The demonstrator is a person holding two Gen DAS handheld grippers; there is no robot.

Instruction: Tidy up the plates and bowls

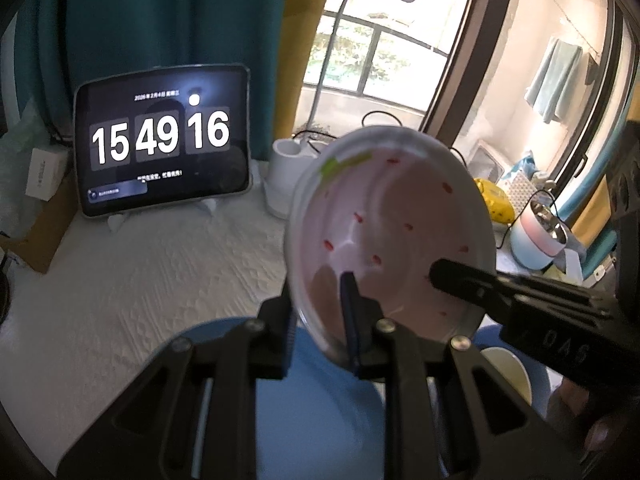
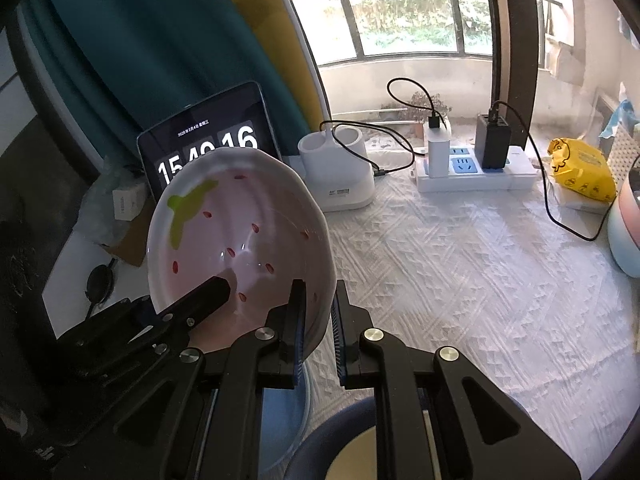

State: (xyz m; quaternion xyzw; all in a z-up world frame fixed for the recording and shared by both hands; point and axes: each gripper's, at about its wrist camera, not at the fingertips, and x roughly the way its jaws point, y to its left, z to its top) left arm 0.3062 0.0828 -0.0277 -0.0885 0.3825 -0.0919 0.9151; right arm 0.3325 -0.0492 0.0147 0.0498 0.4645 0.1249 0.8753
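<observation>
Both hands carried one dish between them. The left gripper (image 1: 320, 320) had its jaws clamped on the near rim of the pink strawberry bowl (image 1: 392, 224), one finger inside and one outside, and the right gripper (image 2: 318, 320) had its jaws clamped on the rim at the other side. The bowl hung tilted in the air above the counter (image 2: 460, 280), its hollow turned toward the cameras.

Judged from this, the step in hand was to carry the bowl to its stack. To do it well, the two hands would need to travel together at one pace, since any drift apart would twist the thin rim out of a grip. Levelling the bowl before lowering it would help it nest squarely.

Counted from left to right: one tablet clock (image 1: 164, 140), one white holder (image 2: 340, 176), one pink strawberry bowl, one power strip (image 2: 472, 172), one yellow packet (image 2: 584, 172). Below the grippers lay one pale blue dish (image 1: 316, 408) and one darker blue dish (image 2: 344, 432) with a cream inside; whether more sat beneath them could not be told.
</observation>
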